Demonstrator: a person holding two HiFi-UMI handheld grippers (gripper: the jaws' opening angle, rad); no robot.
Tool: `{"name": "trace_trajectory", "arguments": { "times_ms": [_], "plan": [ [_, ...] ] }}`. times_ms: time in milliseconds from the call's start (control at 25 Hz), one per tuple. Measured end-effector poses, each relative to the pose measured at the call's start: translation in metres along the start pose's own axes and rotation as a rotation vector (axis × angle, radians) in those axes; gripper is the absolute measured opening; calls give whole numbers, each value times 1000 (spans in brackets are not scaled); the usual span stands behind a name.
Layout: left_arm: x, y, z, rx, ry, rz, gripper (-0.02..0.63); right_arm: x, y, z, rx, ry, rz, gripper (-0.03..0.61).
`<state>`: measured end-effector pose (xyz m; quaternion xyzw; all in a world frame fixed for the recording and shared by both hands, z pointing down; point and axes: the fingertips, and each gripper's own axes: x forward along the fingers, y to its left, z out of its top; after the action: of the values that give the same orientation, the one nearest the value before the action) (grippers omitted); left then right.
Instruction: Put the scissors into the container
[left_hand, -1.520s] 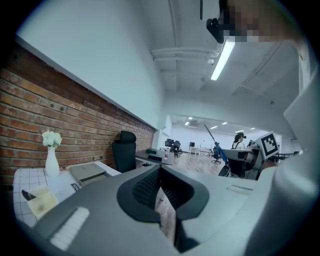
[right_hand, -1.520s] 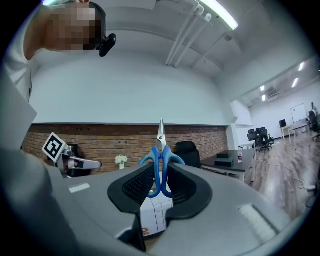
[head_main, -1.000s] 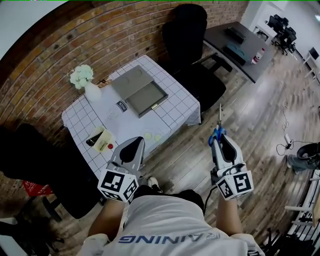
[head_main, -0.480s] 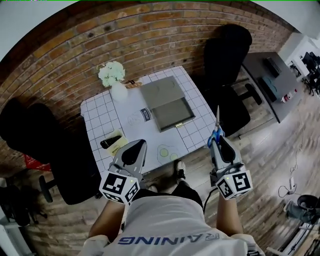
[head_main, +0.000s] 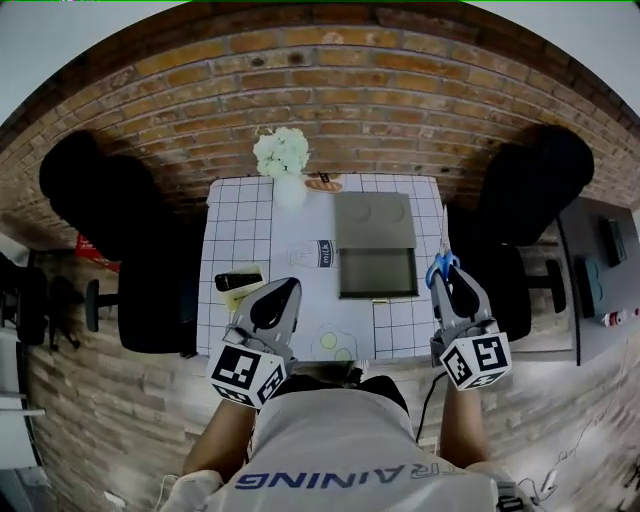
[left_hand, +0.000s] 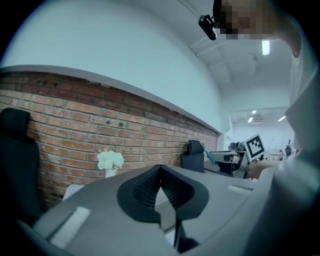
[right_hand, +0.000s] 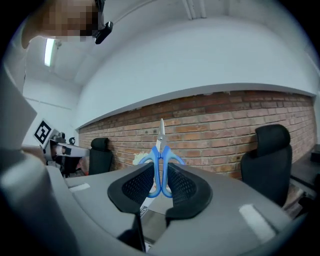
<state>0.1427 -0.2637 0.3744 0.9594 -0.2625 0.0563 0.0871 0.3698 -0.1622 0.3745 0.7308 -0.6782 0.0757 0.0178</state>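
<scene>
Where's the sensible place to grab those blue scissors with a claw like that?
By the handle loops, from the handle end, as the right gripper does: its pads squeeze both loops of the scissors from either side. The loops are broad and blunt, and the closed blades point forward, clear of the jaws.

Scissors (head_main: 440, 266) in right hand-held gripper (head_main: 447, 282); open container (head_main: 378, 296) on table (head_main: 240, 240).

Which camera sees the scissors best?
The right gripper view: the scissors stand in its middle, blue handles pinched between the right gripper's pads, blade up. The head view shows them small; the left gripper view, tiny and far off.
</scene>
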Motion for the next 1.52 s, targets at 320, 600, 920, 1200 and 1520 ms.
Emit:
{"name": "trace_trajectory", "arguments": {
  "times_ms": [320,600,920,1200,1520],
  "plan": [
    [-15,13,-20,-53,16,265,0,77,1,-46,-66,135,253,106],
    [-32,12,-36,-90,40,366,0,112,11,-163,-187,498,380,106],
    [-40,13,-49,-113,58,410,0,114,7,-265,-380,741,392,106],
    [-34,11,-52,-117,85,404,0,117,-2,-318,-461,945,410,106],
    [-31,9,-58,-91,114,407,0,123,-4,-330,-474,974,401,107]
  ]
}}
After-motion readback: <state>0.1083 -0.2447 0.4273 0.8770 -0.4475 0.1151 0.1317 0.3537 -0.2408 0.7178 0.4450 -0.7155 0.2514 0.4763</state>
